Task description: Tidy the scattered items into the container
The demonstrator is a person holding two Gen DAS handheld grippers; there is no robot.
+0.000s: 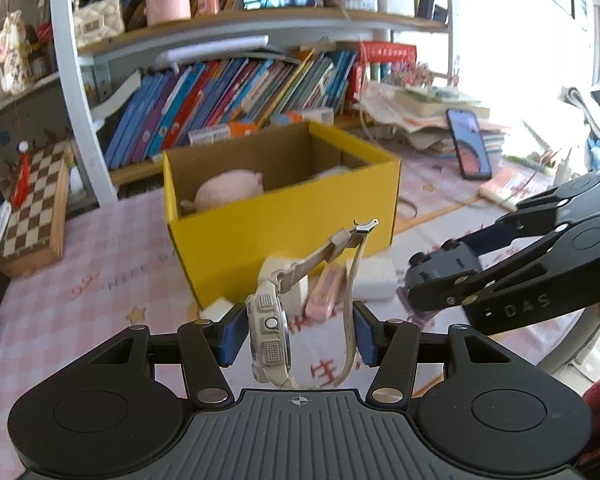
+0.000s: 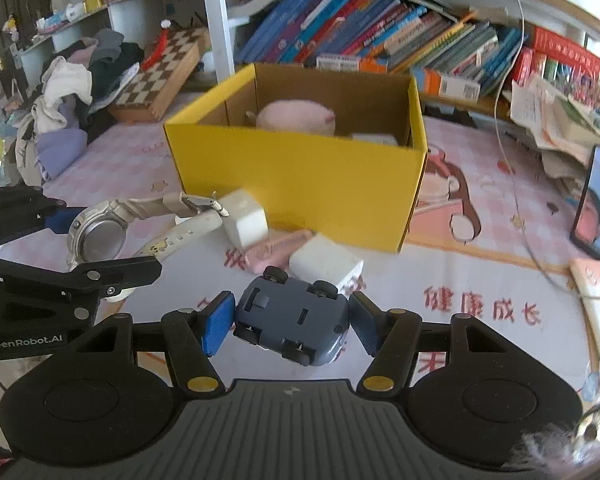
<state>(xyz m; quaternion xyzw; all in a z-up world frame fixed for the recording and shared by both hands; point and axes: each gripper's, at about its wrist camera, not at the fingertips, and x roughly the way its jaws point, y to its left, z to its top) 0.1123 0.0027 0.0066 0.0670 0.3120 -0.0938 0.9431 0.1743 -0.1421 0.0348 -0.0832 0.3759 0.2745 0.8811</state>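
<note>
Left wrist, then right: a watch and a toy car pinched before the yellow box

Left wrist view — left tongs (image 1: 300, 334) pinching a cream wristwatch (image 1: 269, 334) between blue pads, case on edge, strap arching up to the buckle. Beyond, on the pink checked bench (image 1: 100, 280), a yellow box (image 1: 284, 224) with a pink plush (image 1: 230, 190) inside. Just before the box, a pink case (image 1: 323, 294) between white blocks. Right tongs (image 1: 424, 284) entering from the right edge.

Right wrist view — right tongs (image 2: 292, 322) clamped on a grey toy car (image 2: 292, 320), flipped, wheels showing. Watch held clear of the bench at left. White blocks (image 2: 245, 218) and pink case touching the box's front wall. Phone (image 2: 594, 204) propped at far right.
</note>
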